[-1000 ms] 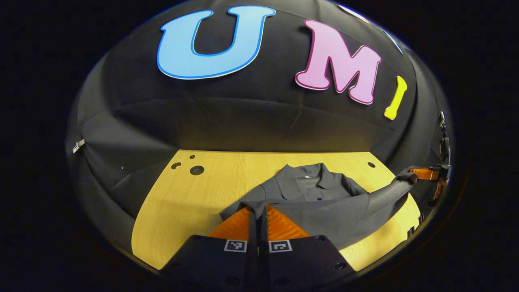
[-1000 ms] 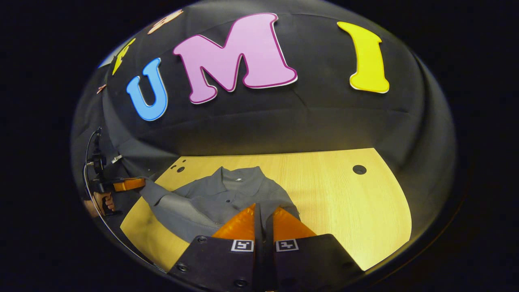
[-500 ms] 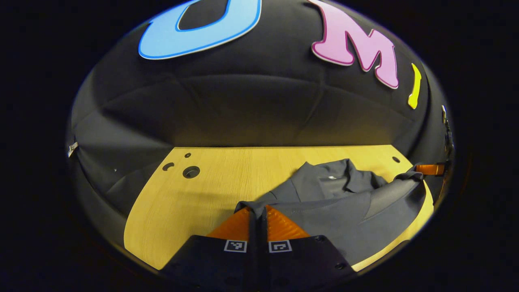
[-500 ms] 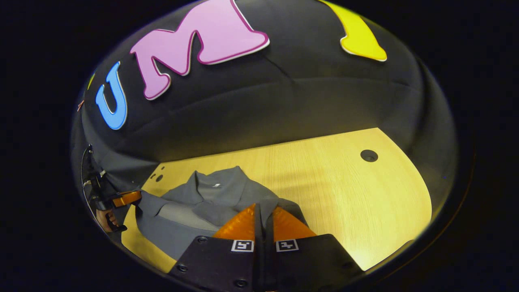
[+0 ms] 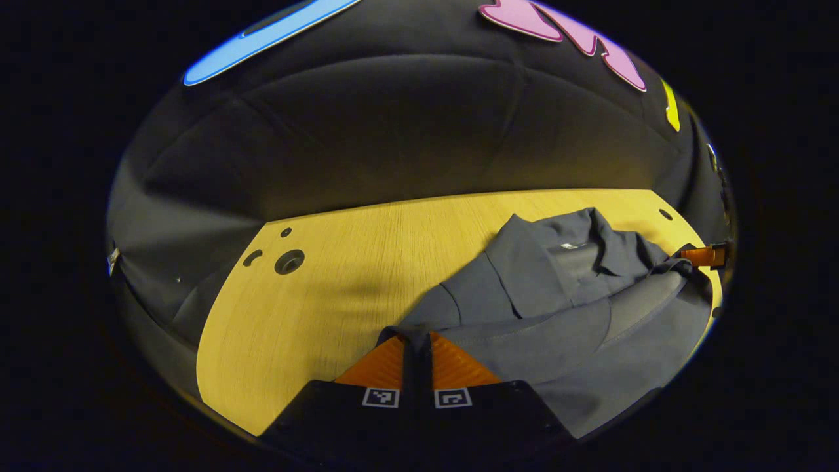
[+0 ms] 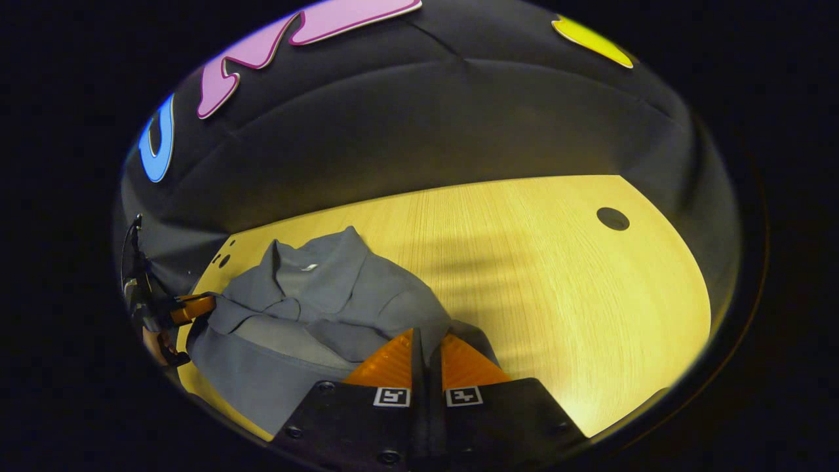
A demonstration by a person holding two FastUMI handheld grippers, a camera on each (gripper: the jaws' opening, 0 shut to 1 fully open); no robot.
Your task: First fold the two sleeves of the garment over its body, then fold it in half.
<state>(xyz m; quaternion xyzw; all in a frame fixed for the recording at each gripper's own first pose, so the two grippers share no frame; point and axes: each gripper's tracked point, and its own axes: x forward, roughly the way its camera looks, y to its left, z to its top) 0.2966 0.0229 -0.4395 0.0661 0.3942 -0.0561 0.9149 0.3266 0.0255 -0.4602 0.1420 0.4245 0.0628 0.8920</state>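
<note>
A grey collared shirt (image 5: 557,295) lies on the light wooden bench (image 5: 341,275), its collar at the far side and its near hem lifted off the wood. The left claw (image 5: 417,341) is pinched tight on the hem's left corner; the right claw (image 6: 427,337) is clamped on the right corner. From the right gripper view, the left claw (image 6: 190,307) appears at far left beside a hand (image 6: 156,344).

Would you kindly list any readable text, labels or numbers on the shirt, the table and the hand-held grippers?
None can be read.
Shirt: a small white neck tag, too small to read.
Left hand-held gripper and right hand-held gripper: square black-and-white code markers, no words.
Table: no writing.
</note>
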